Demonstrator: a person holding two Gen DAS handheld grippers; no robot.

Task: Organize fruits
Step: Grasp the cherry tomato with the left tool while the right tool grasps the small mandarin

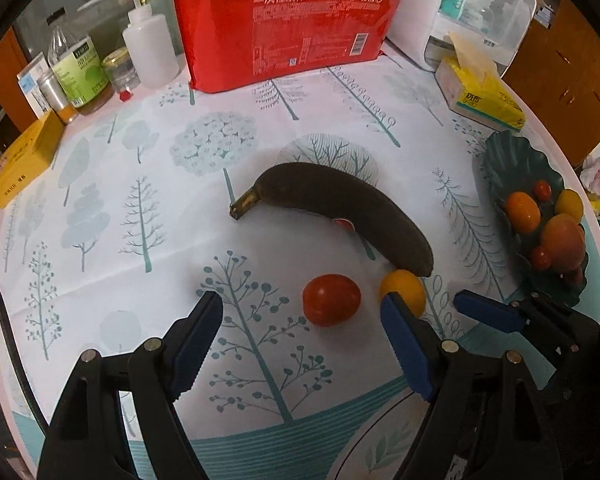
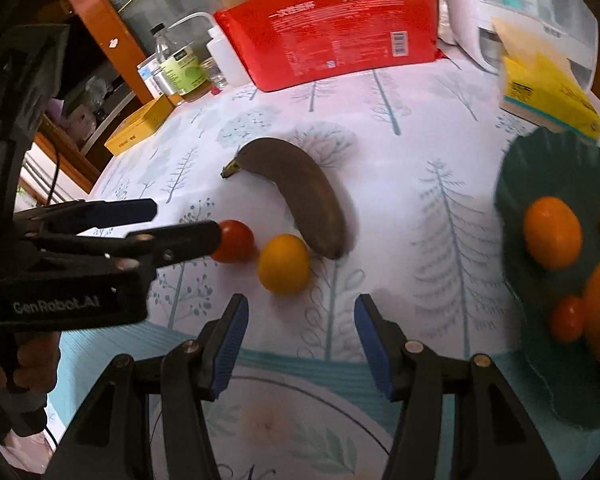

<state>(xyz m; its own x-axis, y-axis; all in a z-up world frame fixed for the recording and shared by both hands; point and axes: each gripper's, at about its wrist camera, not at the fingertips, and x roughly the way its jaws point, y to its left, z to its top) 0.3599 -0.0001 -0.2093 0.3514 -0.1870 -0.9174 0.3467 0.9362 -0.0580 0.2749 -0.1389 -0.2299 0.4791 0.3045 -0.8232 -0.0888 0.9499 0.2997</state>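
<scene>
A dark overripe banana (image 1: 340,210) (image 2: 300,196) lies mid-table. A red tomato (image 1: 331,300) (image 2: 235,241) and a small yellow-orange fruit (image 1: 406,290) (image 2: 284,263) lie on the cloth near its tip. My left gripper (image 1: 302,320) (image 2: 184,222) is open and empty, low over the cloth, with the tomato between its fingers. My right gripper (image 2: 300,328) is open and empty, just short of the yellow fruit; one of its fingers (image 1: 488,312) shows in the left view. A dark green scalloped dish (image 1: 500,160) (image 2: 540,160) at the right holds several orange and red fruits.
A red paper-cup pack (image 1: 288,28) (image 2: 332,28) stands at the back. Bottles and jars (image 1: 84,72) and a yellow box (image 1: 24,164) crowd the back left. A yellow tissue pack (image 1: 480,92) (image 2: 548,96) and a white appliance (image 1: 480,12) stand back right. A round pale plate (image 2: 300,432) lies below the grippers.
</scene>
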